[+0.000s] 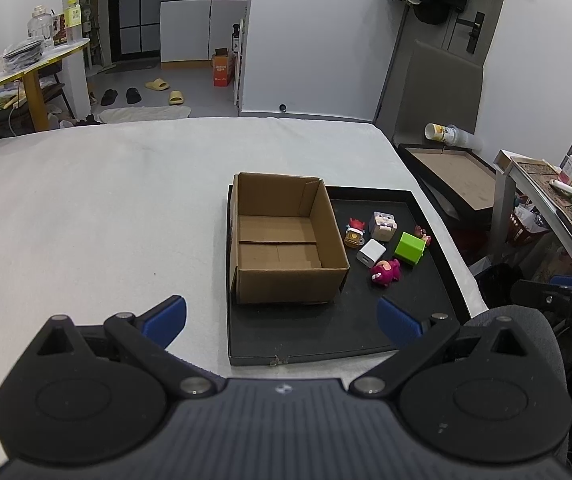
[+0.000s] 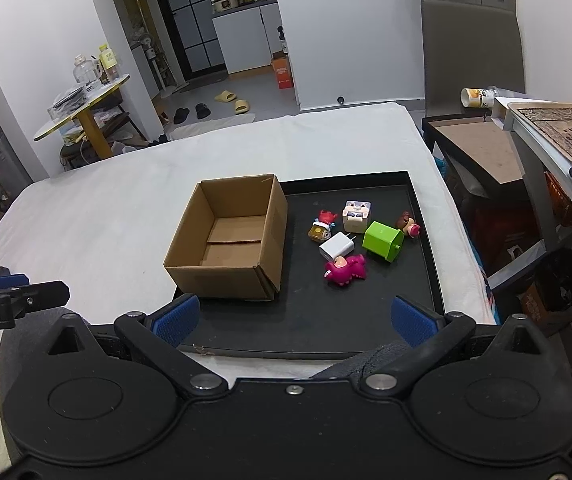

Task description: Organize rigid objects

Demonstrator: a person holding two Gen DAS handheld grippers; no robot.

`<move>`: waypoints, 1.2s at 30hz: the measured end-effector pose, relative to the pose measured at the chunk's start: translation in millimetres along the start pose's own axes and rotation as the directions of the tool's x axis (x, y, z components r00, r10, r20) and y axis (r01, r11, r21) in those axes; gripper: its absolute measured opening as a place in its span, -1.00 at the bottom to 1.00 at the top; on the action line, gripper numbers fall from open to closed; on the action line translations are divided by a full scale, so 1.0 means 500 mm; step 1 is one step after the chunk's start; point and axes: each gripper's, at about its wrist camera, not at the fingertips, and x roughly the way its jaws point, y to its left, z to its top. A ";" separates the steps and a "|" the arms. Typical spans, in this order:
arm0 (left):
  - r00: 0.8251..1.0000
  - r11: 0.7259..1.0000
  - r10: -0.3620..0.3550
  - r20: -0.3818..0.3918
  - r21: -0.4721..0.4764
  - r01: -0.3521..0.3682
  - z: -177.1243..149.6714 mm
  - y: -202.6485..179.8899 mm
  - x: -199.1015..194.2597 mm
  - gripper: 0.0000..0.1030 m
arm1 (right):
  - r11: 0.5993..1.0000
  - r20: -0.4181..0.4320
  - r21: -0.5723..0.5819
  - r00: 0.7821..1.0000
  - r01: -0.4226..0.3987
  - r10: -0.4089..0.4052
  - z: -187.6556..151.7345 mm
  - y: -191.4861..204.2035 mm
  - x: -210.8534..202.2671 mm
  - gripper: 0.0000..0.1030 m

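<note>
Left tool and right tool, jaws wide apart, empty.

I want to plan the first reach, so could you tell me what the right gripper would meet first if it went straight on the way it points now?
Probably the bare floor of the black tray, just short of the pink toy. The right gripper is open and aimed between the cardboard box and the toys; depth is uncertain.

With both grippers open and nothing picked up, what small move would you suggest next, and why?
Probably ease the right gripper forward toward the pink toy, the item nearest it on the black tray. The cardboard box looks empty, and the left gripper sits nearer the box than the toys.
</note>
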 end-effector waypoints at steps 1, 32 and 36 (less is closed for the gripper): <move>1.000 1.000 0.000 0.001 0.000 0.000 0.000 0.000 0.000 0.96 | 1.000 0.001 0.000 1.000 0.000 0.000 0.000 0.000 0.000 1.00; 0.999 1.000 0.016 -0.042 -0.019 -0.017 0.012 0.007 0.045 0.96 | 1.000 -0.033 0.027 0.999 0.007 -0.006 -0.004 -0.033 0.039 1.00; 0.999 1.000 0.016 -0.046 -0.021 -0.017 0.015 0.008 0.063 0.96 | 1.000 -0.043 0.027 0.999 0.010 -0.009 -0.003 -0.041 0.057 1.00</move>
